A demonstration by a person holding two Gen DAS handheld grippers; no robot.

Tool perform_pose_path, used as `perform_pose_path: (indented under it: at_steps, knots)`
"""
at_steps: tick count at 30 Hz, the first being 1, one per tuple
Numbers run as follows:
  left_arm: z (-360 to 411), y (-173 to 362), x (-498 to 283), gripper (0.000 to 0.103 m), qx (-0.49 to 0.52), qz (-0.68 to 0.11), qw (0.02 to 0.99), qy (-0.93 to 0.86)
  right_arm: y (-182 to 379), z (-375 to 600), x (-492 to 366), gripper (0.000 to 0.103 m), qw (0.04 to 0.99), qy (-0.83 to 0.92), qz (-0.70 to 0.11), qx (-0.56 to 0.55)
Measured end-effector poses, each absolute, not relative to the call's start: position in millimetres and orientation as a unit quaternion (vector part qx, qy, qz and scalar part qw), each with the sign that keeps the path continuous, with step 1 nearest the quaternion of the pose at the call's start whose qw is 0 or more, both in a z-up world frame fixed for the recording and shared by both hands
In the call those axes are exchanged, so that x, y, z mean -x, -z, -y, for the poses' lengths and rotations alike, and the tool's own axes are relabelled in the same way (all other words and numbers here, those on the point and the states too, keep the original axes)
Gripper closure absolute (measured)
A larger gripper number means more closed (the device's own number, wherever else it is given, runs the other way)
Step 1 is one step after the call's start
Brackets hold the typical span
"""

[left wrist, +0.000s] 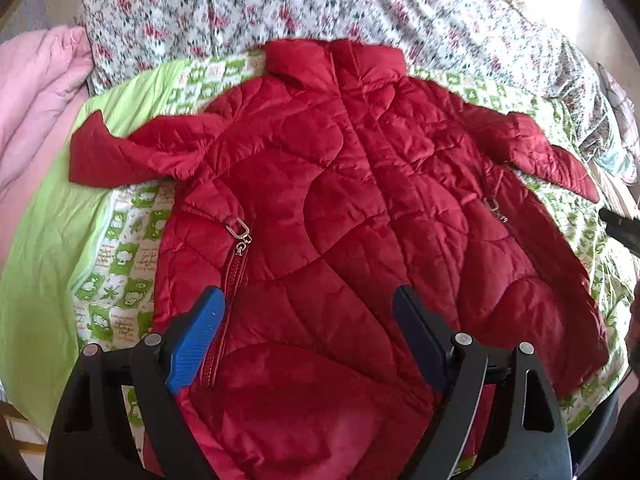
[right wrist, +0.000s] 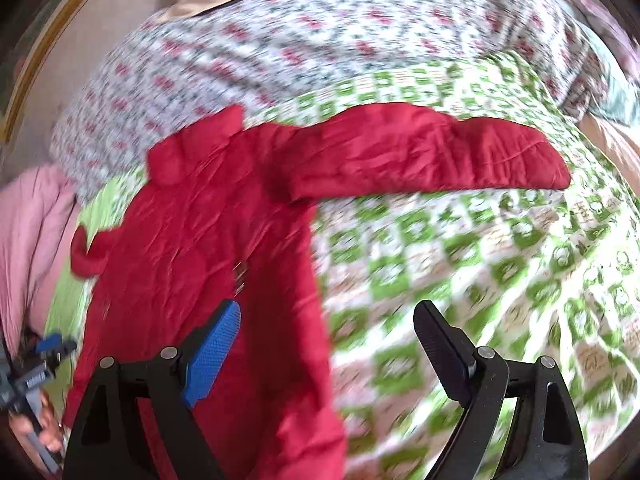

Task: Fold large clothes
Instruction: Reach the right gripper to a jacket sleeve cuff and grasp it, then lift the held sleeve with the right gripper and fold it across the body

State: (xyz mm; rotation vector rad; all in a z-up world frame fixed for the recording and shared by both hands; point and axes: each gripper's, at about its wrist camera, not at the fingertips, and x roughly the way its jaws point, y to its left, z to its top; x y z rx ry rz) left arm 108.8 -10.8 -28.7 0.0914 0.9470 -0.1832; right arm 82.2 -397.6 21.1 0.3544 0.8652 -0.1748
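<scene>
From the left wrist, we are hovering the left gripper (left wrist: pixel 308 312), jaws spread and empty, over the hem of the jacket (left wrist: pixel 352 200), which lies flat on the quilt (left wrist: pixel 120 248), collar away from us.

From the right wrist, we are holding the right gripper (right wrist: pixel 328 324) released too, astride the jacket's right edge; its sleeve (right wrist: pixel 432 152) is stretching rightward, nearer this hand.

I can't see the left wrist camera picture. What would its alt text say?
A red quilted jacket lies front-up and spread flat on a green-and-white patterned quilt, collar far from the camera, both sleeves out to the sides. The left tongs hang open above its lower half, one blue finger and one black, gripping nothing. A floral sheet lies beyond.
</scene>
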Motion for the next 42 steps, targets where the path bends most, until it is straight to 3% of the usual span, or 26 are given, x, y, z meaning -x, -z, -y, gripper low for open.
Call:
perform_pose_path:
  at_steps: [15,26,28,30,42]
  knots:
    - [24,56,-130,0.016,-0.075,-0.491,0.864,0.089,31,583,-130,0.016,0.84,0.201,-0.344,-0.368]
    - [25,72,-142,0.016,-0.062,-0.51,0.853,0.093,65,635,-139,0.042,0.814,0.207,-0.276,-0.468]
    - [26,74,-143,0.016,-0.054,-0.514,0.85,0.098,60,636,-142,0.072,0.823,0.209,-0.271,-0.454]
    - [27,75,-144,0.016,-0.051,-0.516,0.849,0.103,53,634,-146,0.086,0.831,0.201,-0.263,-0.447]
    - [13,57,-148,0.016,-0.025,-0.496,0.861,0.106,-38,538,-188,0.093,0.911,0.07,-0.224,-0.34]
